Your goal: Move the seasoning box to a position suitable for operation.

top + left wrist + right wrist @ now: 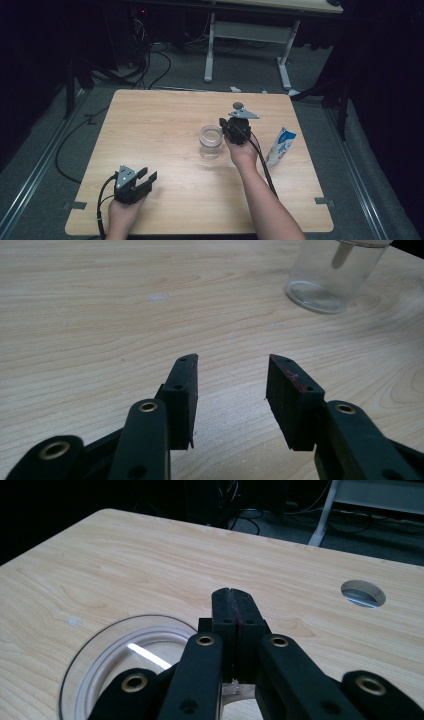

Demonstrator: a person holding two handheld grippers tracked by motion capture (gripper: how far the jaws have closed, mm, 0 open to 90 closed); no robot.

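Clear glass (210, 141) stands upright mid-table, right of centre. Right gripper (234, 596) is held just beside and above its rim, jaws pressed together with nothing seen between them. Left gripper (231, 390) is rested near the front left of the table (150, 125), jaws apart and empty. A pouch (281, 146) lies well right of the glass.

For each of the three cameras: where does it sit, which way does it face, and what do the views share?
High view: above the near edge, looking forward and down on the table; both forearms, left tongs and right tongs show.
Left gripper view: rides the left tongs, low, facing across the wood; jaws apart.
Right gripper view: rides the right tongs, jaws together above the glass jar, facing the far edge.
Shared: the jar appears in all three.
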